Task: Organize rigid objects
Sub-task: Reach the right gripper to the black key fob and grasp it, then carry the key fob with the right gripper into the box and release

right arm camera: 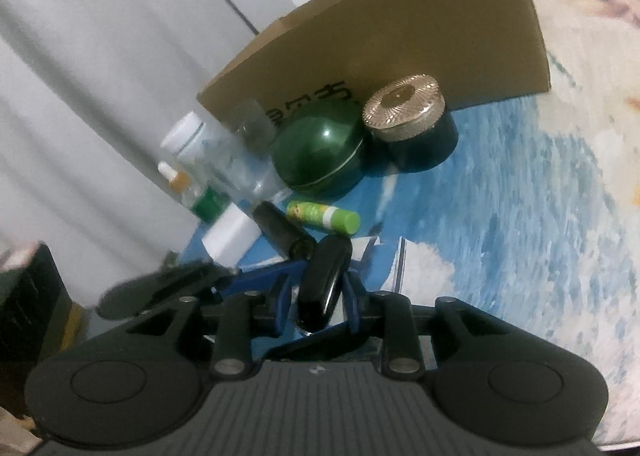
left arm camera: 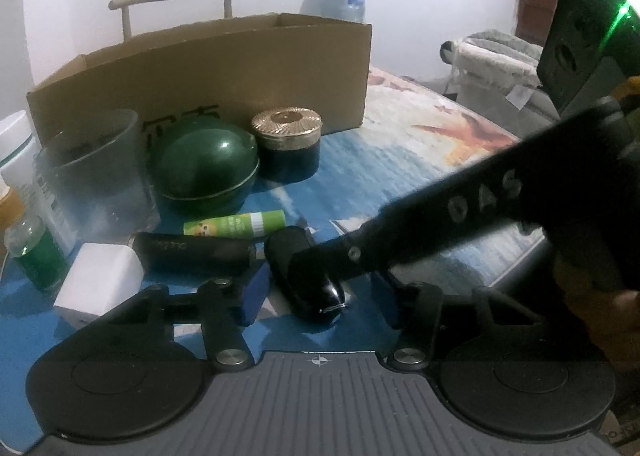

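- The right claw (right arm camera: 316, 304) straddles a glossy black oblong case (right arm camera: 322, 288) lying on the blue-patterned table (right arm camera: 500, 215); its blue fingers (right arm camera: 280, 306) stand close on either flank, though I cannot tell whether they yet pinch it.
- The left claw (left arm camera: 320, 296) is spread wide and holds nothing, its tips either side of the same case (left arm camera: 308, 276).
- The case looks hard, light and slick; a grip across its narrow middle seems safest, since the rounded ends could squirt out.
- Nearby lie a green tube (right arm camera: 324, 215), a black cylinder (right arm camera: 280, 230) and a white block (right arm camera: 232, 240).
- The cardboard box (left arm camera: 224, 71) stands behind, the likely destination.
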Demonstrator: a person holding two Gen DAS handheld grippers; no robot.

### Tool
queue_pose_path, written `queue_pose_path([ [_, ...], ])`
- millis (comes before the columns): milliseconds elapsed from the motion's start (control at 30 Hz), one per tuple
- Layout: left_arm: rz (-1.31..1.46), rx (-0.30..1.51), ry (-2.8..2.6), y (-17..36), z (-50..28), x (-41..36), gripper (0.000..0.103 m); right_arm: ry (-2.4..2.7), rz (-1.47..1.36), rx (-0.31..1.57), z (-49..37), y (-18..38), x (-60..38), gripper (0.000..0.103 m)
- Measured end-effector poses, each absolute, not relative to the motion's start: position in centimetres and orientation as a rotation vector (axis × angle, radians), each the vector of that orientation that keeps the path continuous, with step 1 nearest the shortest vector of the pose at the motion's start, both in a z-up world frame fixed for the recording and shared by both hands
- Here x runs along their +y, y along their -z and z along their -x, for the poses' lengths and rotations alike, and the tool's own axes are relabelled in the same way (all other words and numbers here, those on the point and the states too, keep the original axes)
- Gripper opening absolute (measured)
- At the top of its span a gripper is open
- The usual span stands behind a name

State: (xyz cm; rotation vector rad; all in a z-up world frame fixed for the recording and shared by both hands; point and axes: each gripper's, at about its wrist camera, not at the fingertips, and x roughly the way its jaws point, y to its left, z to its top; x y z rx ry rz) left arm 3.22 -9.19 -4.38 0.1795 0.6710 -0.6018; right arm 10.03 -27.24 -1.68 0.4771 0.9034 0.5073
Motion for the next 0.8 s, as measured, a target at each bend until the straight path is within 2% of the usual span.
queue_pose_path([
  [233,-0.166,0.667,0.591,4.3,-3.2,-8.7,0.041,-0.558,-0.666,0.895,-10.1,2.4,-28.7,0.03],
  [333,-0.156,0.666,0.594,4.3,-3.1,-8.6,0.031,-0.555,-0.669,0.884,-10.0,2.3,-28.4,0.03],
  [533,-0.132,0.668,0.594,4.4,-3.1,-8.2,0.023,-0.509,-0.606,0.872,-10.2,2.1,-27.5,0.027],
  [800,-0.154,0.658,0.594,4.4,-2.5,-8.4,0.019,-0.459,-0.587,0.893,-9.7,2.2,-27.5,0.026],
])
